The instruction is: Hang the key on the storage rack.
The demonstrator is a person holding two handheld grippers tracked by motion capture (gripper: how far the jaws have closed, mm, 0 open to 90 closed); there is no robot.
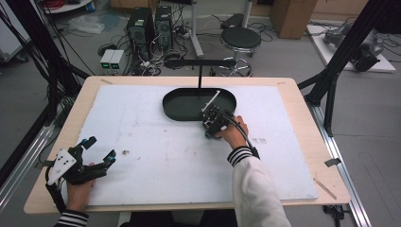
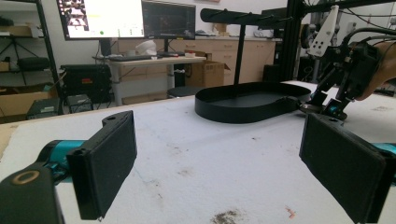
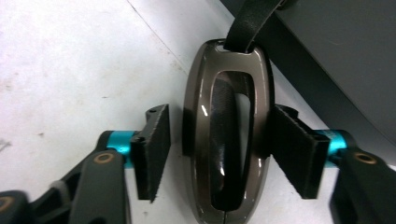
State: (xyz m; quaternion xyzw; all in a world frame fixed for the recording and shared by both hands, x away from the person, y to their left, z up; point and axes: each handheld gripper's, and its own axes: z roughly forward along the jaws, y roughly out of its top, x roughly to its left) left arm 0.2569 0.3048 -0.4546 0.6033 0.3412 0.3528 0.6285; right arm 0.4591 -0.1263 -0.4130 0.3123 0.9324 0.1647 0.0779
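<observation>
Nearest the person, the left hand-held gripper [image 1: 98, 150] rests at the front-left of the worktop [image 1: 156, 156], jaws spread wide with nothing between them. Farther in, the right hand-held gripper [image 3: 219, 147] is lowered over a glossy dark key fob [image 3: 226, 126] lying on the white sheet just beside the near wall of the black oval tray [image 1: 177, 111]. In the right gripper view, its jaws straddle the fob's long sides, partly open: the right pad looks to be touching or nearly so, and the left stands a little off. A black strap [image 3: 250, 21] leads from the fob's top toward the tray. The likely step is a pickup. To do it well, the person should centre the jaws, close squarely on the fob's curved, slippery sides, and lift straight, clear of the tray wall.
</observation>
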